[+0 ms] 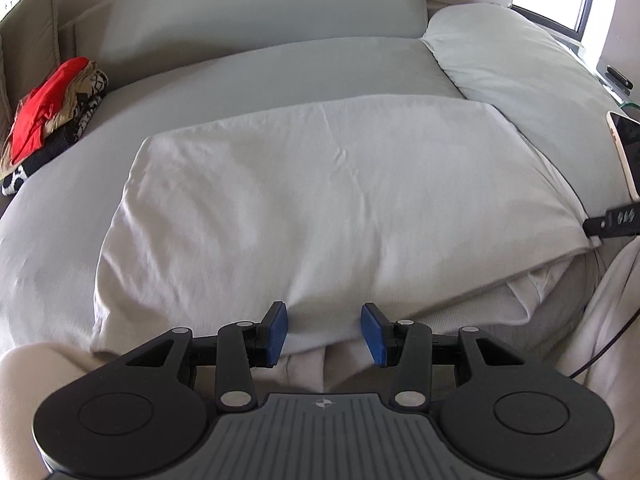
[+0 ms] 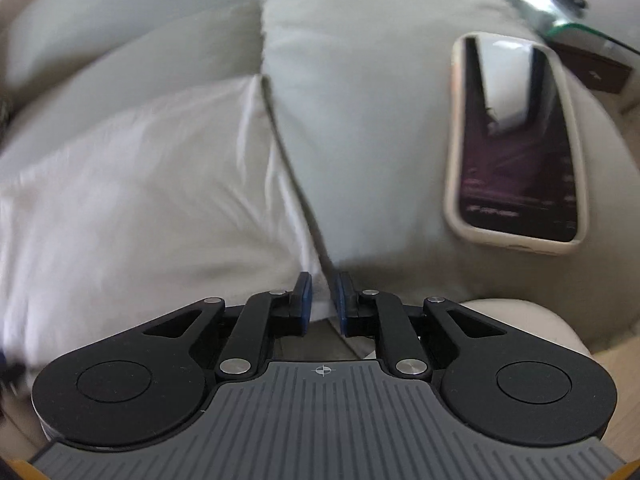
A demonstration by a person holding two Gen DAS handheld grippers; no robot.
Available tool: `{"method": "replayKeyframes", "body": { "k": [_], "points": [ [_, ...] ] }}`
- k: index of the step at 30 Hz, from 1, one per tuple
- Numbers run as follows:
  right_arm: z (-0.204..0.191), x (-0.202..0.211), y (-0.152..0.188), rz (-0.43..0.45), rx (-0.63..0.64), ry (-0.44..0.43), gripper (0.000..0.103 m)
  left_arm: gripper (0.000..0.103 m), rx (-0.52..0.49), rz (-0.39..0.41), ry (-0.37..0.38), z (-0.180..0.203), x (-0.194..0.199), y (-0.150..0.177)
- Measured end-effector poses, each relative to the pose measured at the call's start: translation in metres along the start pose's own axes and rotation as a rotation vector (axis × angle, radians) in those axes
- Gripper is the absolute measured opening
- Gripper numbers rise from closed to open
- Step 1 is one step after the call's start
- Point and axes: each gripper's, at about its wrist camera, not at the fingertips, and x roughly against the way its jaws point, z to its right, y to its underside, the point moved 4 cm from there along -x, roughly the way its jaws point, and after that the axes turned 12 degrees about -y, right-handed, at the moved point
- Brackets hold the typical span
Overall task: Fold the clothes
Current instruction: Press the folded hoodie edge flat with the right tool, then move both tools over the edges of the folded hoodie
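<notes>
Where the left wrist camera looks out, the left gripper (image 1: 324, 334) sits low at the near edge of a wide, folded white cotton garment (image 1: 320, 200) that is spread flat across the pale grey-green sofa seat (image 1: 248, 68). Its blue-padded fingers (image 1: 276, 334) stand apart, with the garment's front hem lying between them but not pinched. Off to the far left, against the sofa arm, there is a heap of other clothes (image 1: 52, 112) (a red piece on top, tan and black-and-white patterned fabric beneath). At the right edge, a smartphone in a cream case (image 1: 624, 152) rests on a pale grey-green cushion (image 1: 520, 60), and a black finger of the other tool (image 1: 612, 224) touches the garment's right corner.

From the right wrist camera, which is somewhat blurred, the right gripper (image 2: 322, 304) has its fingers drawn close together on the white garment's (image 2: 140, 184) right-hand edge, a narrow fold of the cloth caught between the blue pads (image 2: 306, 300). Just beyond, the cushion (image 2: 360, 100) rises, with the phone (image 2: 516, 140) lying face up on it, screen dimly lit.
</notes>
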Motion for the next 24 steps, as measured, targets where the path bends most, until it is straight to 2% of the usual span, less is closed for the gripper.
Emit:
{"method": "replayKeyframes", "body": {
  "k": [2,4,8,11,12,13,14,15,17,19,21,23,24],
  "points": [
    [-0.012,0.015,0.001,0.051,0.028,-0.016,0.021,0.042,-0.001,-0.006,-0.006,-0.003,0.005,0.004],
    [-0.030,0.024,0.002,0.084,0.073,-0.086,0.022,0.042,0.018,0.028,-0.015,-0.007,0.009,0.001],
    [-0.070,0.015,0.004,0.072,0.153,-0.201,0.025,0.043,0.062,0.107,-0.040,-0.016,0.014,-0.008],
    [-0.091,-0.003,0.010,0.035,0.218,-0.197,0.026,0.042,0.069,0.106,-0.097,-0.020,-0.006,-0.013],
    [-0.101,-0.013,0.011,-0.005,0.245,-0.182,0.027,0.041,0.067,0.084,-0.115,-0.022,-0.012,-0.011],
    [-0.103,-0.015,0.017,-0.033,0.276,-0.163,0.027,0.045,0.064,0.056,-0.133,-0.025,-0.017,-0.007],
    [-0.104,-0.012,0.021,-0.026,0.312,-0.142,0.029,0.046,0.097,0.047,-0.135,-0.035,-0.017,-0.005],
    [-0.104,-0.008,0.025,-0.052,0.339,-0.115,0.031,0.046,0.140,0.044,-0.133,-0.048,-0.015,-0.005],
    [-0.101,0.004,0.025,-0.111,0.327,-0.115,0.032,0.043,0.228,0.039,-0.127,-0.072,-0.010,-0.003],
    [-0.096,0.013,0.025,-0.148,0.279,-0.152,0.032,0.036,0.315,0.033,-0.122,-0.097,-0.006,-0.002],
    [-0.096,0.021,0.023,-0.125,0.245,-0.192,0.032,0.035,0.402,0.028,-0.116,-0.122,-0.002,0.000],
    [-0.101,0.025,0.019,-0.083,0.197,-0.269,0.035,0.033,0.490,0.022,-0.110,-0.147,0.003,0.001],
    [-0.105,0.025,0.016,-0.078,0.169,-0.286,0.036,0.032,0.507,0.040,-0.085,-0.148,0.002,-0.005]
  ]
}}
